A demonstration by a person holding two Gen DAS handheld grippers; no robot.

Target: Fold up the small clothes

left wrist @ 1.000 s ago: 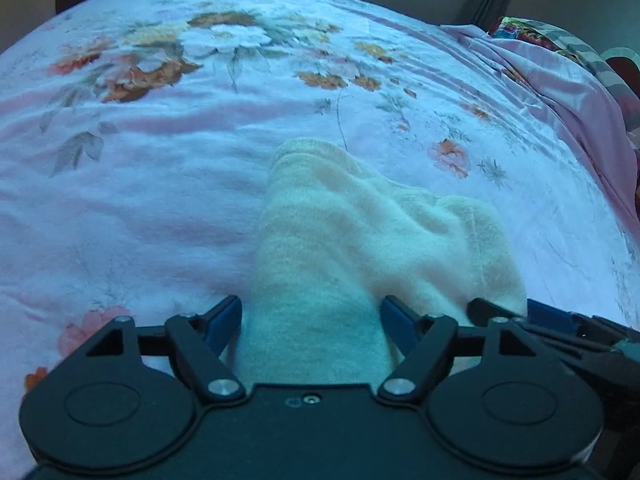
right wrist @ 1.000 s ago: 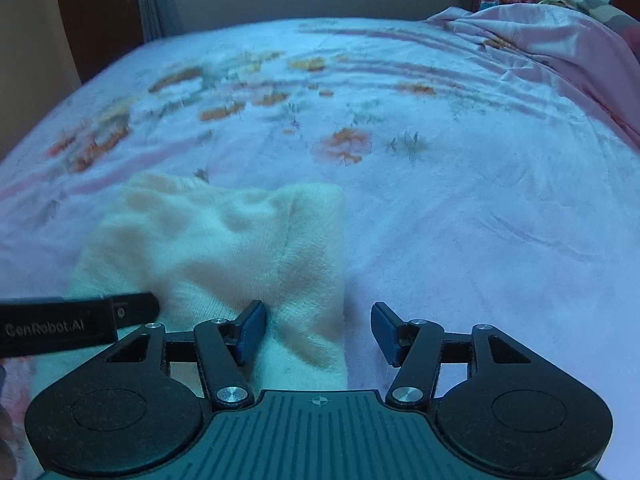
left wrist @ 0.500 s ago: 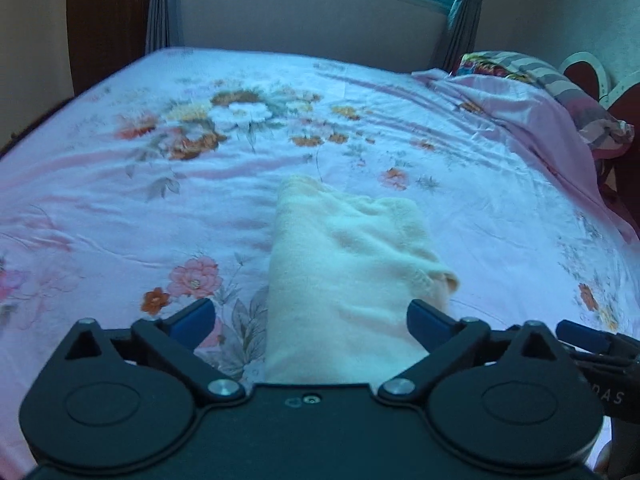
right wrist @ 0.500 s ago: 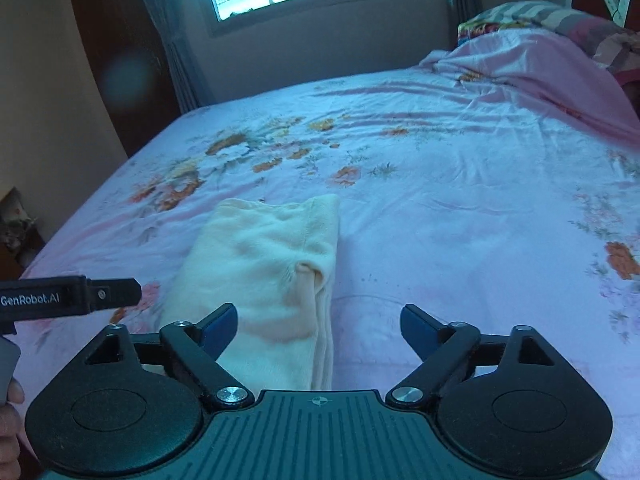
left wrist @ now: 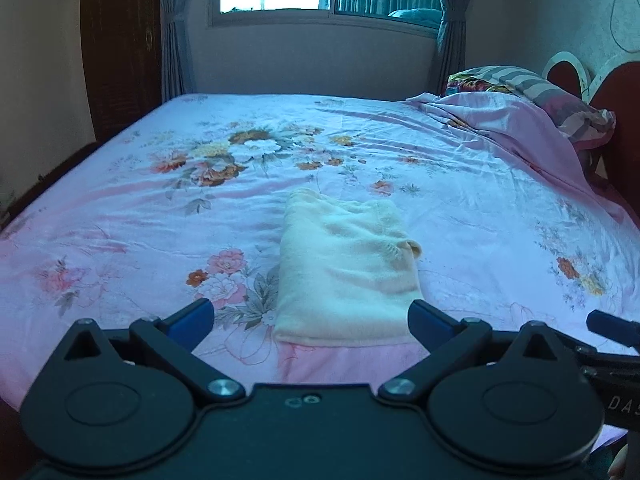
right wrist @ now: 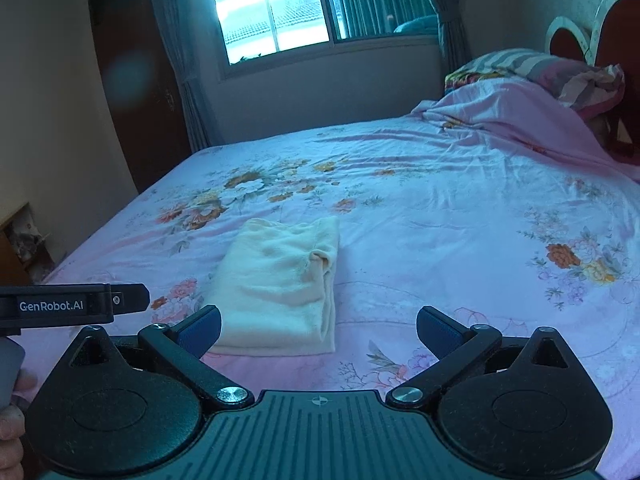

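A small cream-coloured garment point(left wrist: 344, 268) lies folded into a rough rectangle on the pink floral bedsheet point(left wrist: 120, 216). It also shows in the right wrist view point(right wrist: 284, 284). My left gripper point(left wrist: 310, 316) is open and empty, raised just short of the garment's near edge. My right gripper point(right wrist: 318, 326) is open and empty, raised near the garment's near right corner. The left gripper's body point(right wrist: 68, 306) shows at the left of the right wrist view. The right gripper's tip point(left wrist: 612, 328) shows at the right of the left wrist view.
A pink blanket point(right wrist: 528, 120) and striped pillows point(right wrist: 532, 68) are heaped at the far right by a red headboard point(right wrist: 616, 28). A window point(right wrist: 276, 12) with curtains is on the far wall. A dark door point(right wrist: 132, 80) stands at the left.
Both grippers have let go of the garment, opened wider and pulled back and up from the bed. The folded garment stays flat on the sheet.
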